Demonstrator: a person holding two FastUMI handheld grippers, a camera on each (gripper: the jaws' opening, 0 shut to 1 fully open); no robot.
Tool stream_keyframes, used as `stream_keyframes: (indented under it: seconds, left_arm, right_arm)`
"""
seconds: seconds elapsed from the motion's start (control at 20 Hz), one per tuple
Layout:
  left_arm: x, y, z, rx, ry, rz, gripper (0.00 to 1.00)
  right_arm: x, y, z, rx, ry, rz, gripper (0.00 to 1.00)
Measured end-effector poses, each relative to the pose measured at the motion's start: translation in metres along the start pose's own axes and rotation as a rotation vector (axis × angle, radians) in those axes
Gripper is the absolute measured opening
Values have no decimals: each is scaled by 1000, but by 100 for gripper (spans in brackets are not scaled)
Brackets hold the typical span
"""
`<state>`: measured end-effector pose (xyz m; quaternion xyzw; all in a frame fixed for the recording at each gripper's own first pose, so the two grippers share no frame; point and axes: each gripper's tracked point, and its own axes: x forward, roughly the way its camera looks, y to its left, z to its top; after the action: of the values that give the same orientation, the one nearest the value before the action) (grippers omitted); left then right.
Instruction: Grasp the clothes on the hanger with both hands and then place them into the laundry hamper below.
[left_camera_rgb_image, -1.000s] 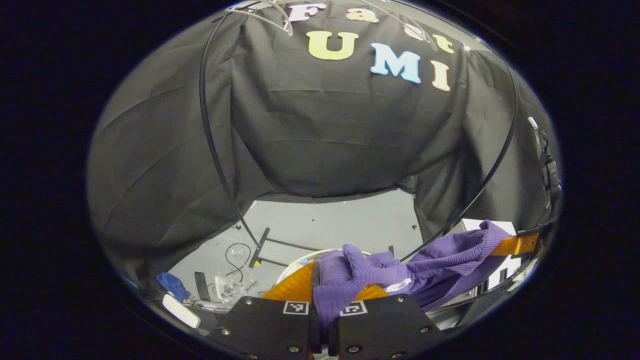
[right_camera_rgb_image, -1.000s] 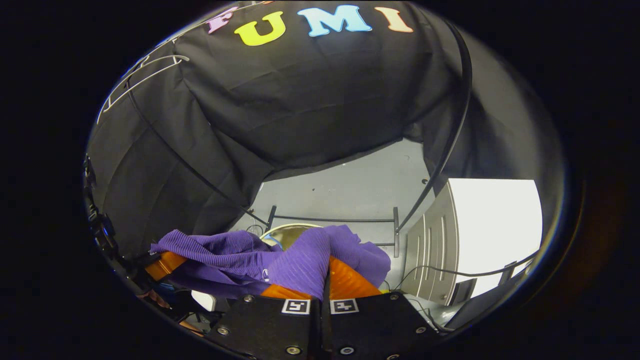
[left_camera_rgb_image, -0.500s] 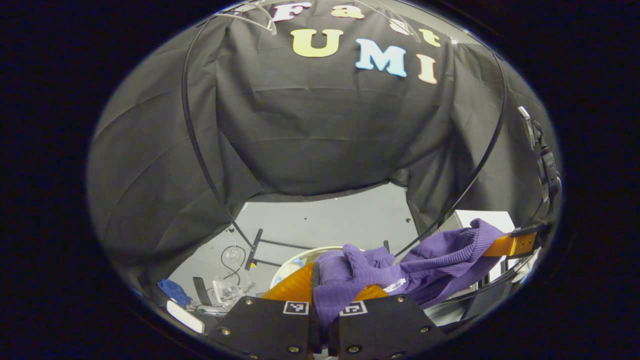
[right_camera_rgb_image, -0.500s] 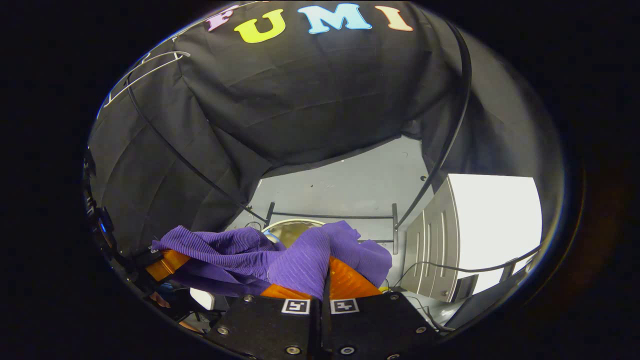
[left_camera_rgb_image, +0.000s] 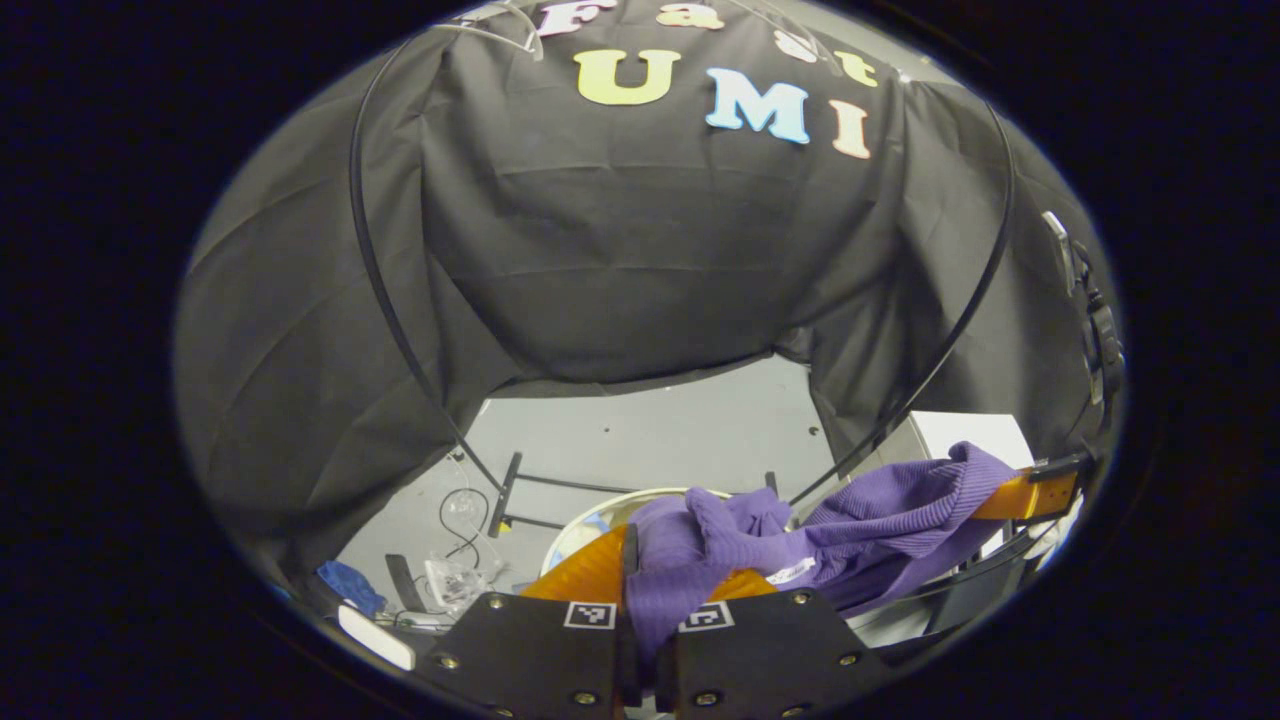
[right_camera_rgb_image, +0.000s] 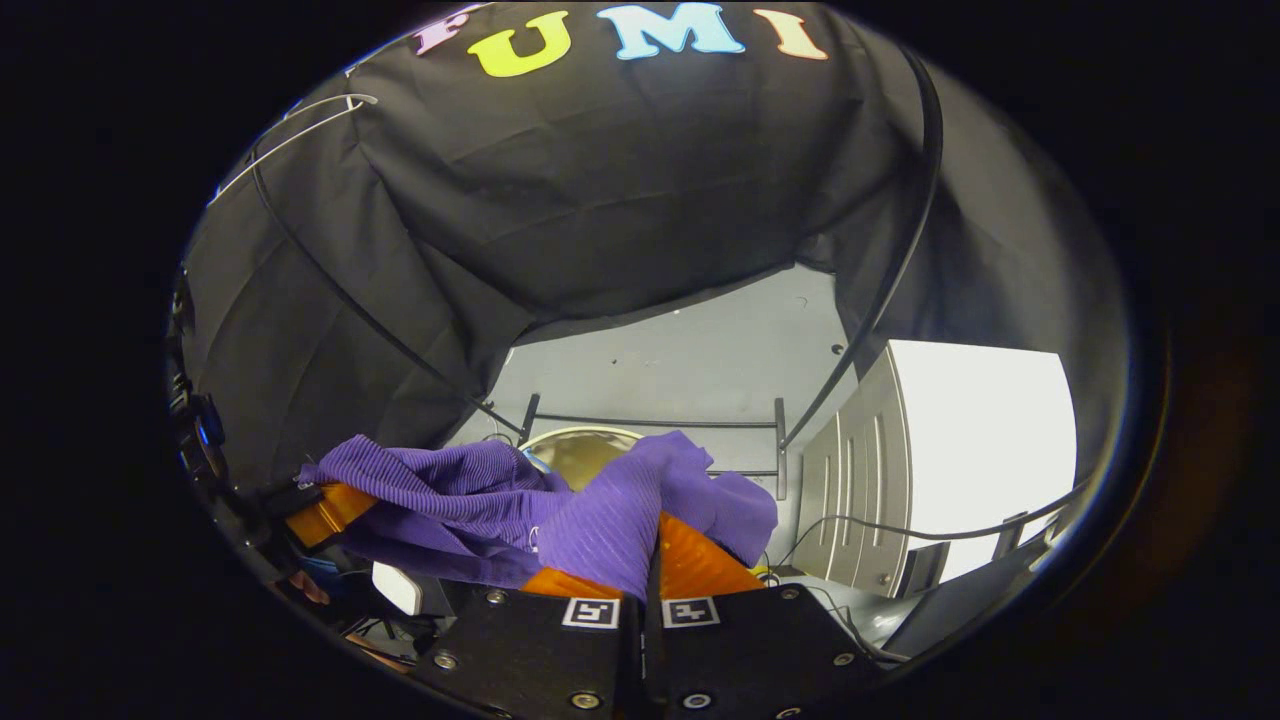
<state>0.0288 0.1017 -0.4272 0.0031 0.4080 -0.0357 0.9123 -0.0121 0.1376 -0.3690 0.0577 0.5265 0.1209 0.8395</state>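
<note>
Fingers on my left gripper (left_camera_rgb_image: 640, 580) are pressed together on a fold of the purple garment (left_camera_rgb_image: 760, 545), and the cloth bunches up between them. Fingers on my right gripper (right_camera_rgb_image: 655, 565) are likewise clamped on another fold of the same garment (right_camera_rgb_image: 600, 510). The garment spans between the two grippers as a loose, sagging band, held in the air above the floor.

Left gripper view: I see the right gripper (left_camera_rgb_image: 1040, 492) at the far right edge, with the garment's end caught in it, and small clutter and cables (left_camera_rgb_image: 455, 540) on the floor at lower left. Right gripper view: I see the left gripper (right_camera_rgb_image: 320, 510) at the far left, and a white cabinet (right_camera_rgb_image: 940, 450) on the right.

The hamper's pale round rim (left_camera_rgb_image: 600, 515) sits below and just beyond the garment in both views (right_camera_rgb_image: 580, 440). A black rack base (right_camera_rgb_image: 650, 425) stands behind it. Grey floor (left_camera_rgb_image: 660, 440) lies open beyond the rim.
</note>
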Motion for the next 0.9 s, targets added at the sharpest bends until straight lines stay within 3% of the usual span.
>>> stream_keyframes:
  seconds: [0.25,0.3,0.35,0.5,0.6,0.85,0.9]
  left_arm:
    - [5,8,-7,-7,27,32,4]
    - [6,13,-8,-3,31,57,15]
    - [4,16,-11,-9,40,66,12]
    - [-5,16,-7,-33,38,89,62]
    - [-18,18,-4,-41,27,111,95]
    - [-51,-14,60,-13,-61,127,90]
    - [-60,-22,75,-4,-91,137,96]
  right_arm:
    - [-2,5,-11,-36,50,29,6]
    - [0,7,-14,-44,67,42,11]
    - [-2,12,-22,-53,84,59,6]
    - [-15,32,-31,-69,108,139,60]
    - [-19,26,-21,-103,81,142,97]
    - [-49,-10,41,-99,-103,110,96]
    - [-57,-21,58,-82,-146,105,92]
